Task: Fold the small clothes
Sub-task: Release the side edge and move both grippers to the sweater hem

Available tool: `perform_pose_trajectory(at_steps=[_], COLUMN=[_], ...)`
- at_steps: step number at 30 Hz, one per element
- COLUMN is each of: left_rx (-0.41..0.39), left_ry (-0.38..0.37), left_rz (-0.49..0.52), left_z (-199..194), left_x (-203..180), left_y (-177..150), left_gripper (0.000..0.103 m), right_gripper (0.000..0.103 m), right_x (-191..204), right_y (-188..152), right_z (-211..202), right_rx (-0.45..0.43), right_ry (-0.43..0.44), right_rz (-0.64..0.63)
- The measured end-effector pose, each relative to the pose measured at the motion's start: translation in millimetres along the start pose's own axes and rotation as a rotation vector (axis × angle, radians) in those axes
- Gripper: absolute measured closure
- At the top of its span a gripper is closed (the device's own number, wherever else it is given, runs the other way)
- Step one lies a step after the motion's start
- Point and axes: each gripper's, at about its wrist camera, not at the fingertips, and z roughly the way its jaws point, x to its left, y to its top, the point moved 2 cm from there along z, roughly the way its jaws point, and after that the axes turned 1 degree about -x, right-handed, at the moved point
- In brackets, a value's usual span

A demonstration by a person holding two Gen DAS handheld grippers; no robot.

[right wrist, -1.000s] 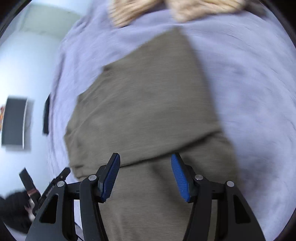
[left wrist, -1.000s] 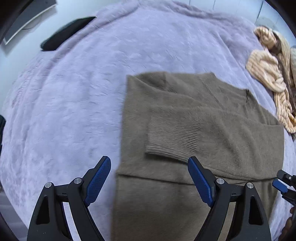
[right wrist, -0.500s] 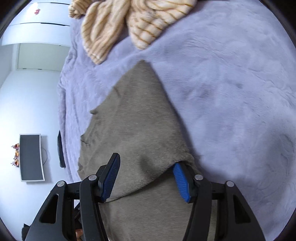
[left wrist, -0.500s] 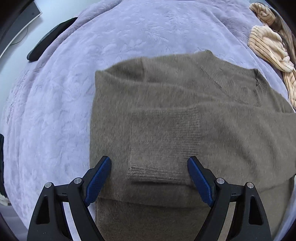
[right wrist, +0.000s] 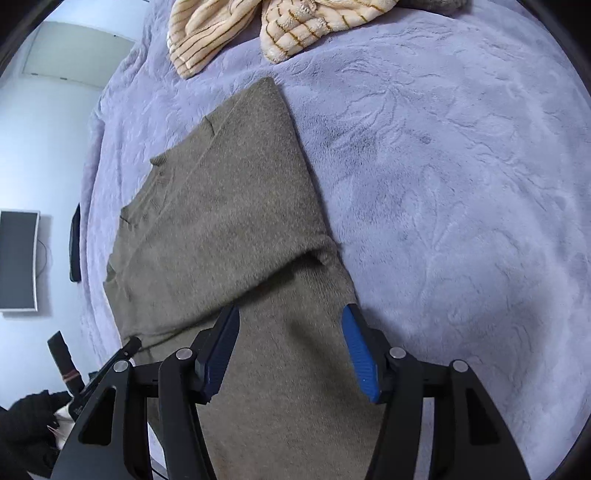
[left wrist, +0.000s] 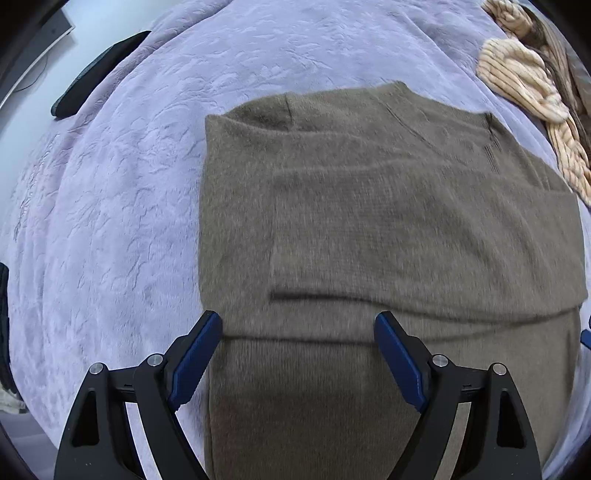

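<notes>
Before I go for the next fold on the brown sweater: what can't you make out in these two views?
- Bottom hem of the olive-brown knit sweater: cut off by the lower edge in both wrist views.
- Sleeve cuff: smeared by motion blur, left view.
- Cream striped fleece garment: cut off by the top edge, right view.
- Right gripper: whether its open fingers touch the sweater.
- Lilac plush blanket: its edges run out of frame.

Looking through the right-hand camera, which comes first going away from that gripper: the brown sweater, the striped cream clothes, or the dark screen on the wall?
1. Brown sweater: directly under the right gripper.
2. Striped cream clothes: farther up the purple blanket.
3. Dark screen: on the wall at left, beyond the bed.
</notes>
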Motion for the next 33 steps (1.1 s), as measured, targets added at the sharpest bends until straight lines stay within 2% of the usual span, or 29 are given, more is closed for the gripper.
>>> perform_pose_trajectory(at_steps=[11, 16, 19, 22, 23, 27, 33], left_rx=[0.126, 0.177, 0.202, 0.203, 0.196, 0.168, 0.139], left_ry=[-0.071, -0.067, -0.068, -0.077, -0.082, -0.089, -0.072], left_rz=[0.001, 0.015, -0.011, -0.027, -0.027, -0.013, -0.037], left_z=[-22, -28, -33, -46, -55, -76, -106], left_x=[-16, -26, -28, -32, -37, -49, -46], left_y=[-75, -111, -129, -141, -155, -163, -177], left_gripper=[0.017, 0.017, 0.017, 0.017, 0.017, 0.017, 0.017], right_gripper=[0.041, 0.041, 0.041, 0.041, 0.041, 0.041, 0.041], right_x=[16, 13, 10, 5, 3, -5, -16], right_y=[-62, -88, -101, -115, -119, -131, -136], right_z=[0, -2, -4, -10, -12, -20, -25], right_rx=[0.122, 0.177, 0.203, 0.226, 0.233, 0.250, 0.267], right_ry=[-0.121, -0.113, -0.117, -0.119, -0.120, -0.124, -0.103], right_rz=[-0.159, -0.167, -0.170, -0.171, -0.172, -0.167, -0.172])
